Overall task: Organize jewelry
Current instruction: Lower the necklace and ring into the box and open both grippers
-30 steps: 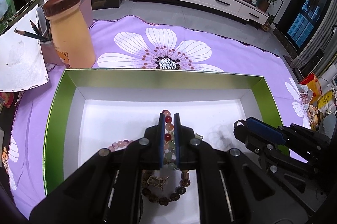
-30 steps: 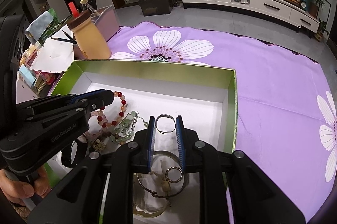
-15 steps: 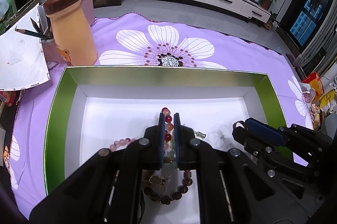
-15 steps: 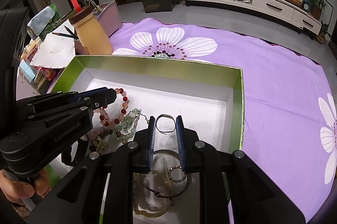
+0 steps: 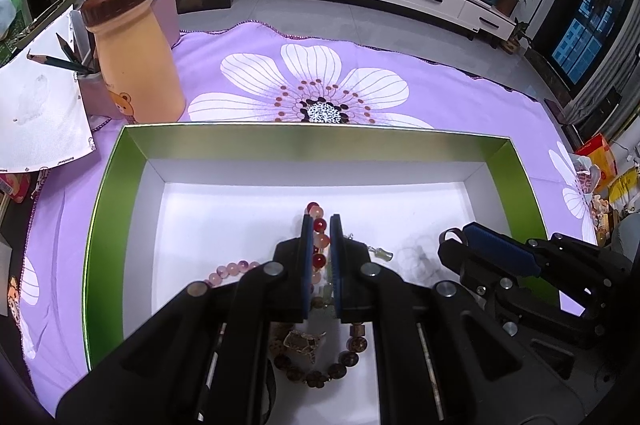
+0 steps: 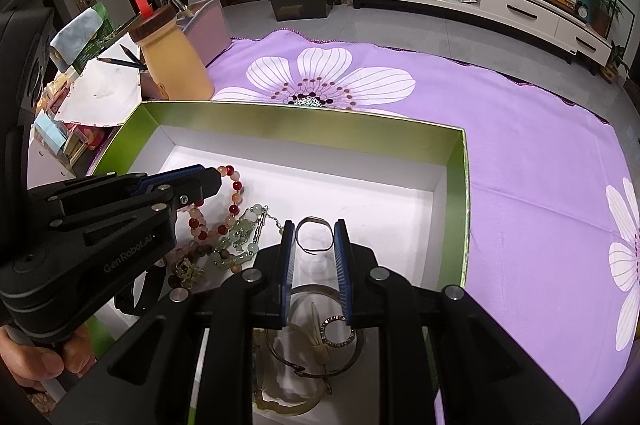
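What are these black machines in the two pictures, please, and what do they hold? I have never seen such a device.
They are not robot arms. A person holds one black two-finger gripper in each hand, and each gripper has a camera looking forward along its fingers, so each picture is one gripper's own view.

The left gripper is shut on a bracelet of red and peach round beads. The right gripper holds a thin silver metal ring between its blue pads.

Both work inside a shallow green box with a white floor, which stands on a purple cloth printed with white flowers. Other jewellery lies in the box: a pale green bead string and a dark brown bead bracelet.
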Motion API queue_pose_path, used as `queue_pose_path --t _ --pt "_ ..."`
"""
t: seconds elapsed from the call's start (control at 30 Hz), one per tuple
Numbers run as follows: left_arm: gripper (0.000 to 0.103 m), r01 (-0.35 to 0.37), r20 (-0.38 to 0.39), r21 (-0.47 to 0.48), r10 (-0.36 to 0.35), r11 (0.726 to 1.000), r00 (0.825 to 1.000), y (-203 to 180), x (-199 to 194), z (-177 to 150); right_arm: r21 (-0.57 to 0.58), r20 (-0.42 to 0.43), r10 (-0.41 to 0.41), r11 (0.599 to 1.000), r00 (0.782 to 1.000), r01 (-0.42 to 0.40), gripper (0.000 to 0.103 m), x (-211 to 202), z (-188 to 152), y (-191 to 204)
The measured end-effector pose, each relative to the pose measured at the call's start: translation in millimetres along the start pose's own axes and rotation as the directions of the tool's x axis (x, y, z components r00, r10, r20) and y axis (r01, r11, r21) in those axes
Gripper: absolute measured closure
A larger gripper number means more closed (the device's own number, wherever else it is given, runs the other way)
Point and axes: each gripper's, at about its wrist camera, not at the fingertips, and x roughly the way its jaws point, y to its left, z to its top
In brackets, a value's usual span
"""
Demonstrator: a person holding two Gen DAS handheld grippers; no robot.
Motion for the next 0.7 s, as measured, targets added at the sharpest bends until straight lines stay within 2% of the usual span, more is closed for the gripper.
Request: queue_pose_path --t 0.7 --pt "0.095 -0.005 -0.012 -0.005 0.005 1.0 1.0 1.8 3.6 0.5 0.005 0.001 0.002 1.0 1.0 -0.002 0.084 0.4 -0.9 -0.2"
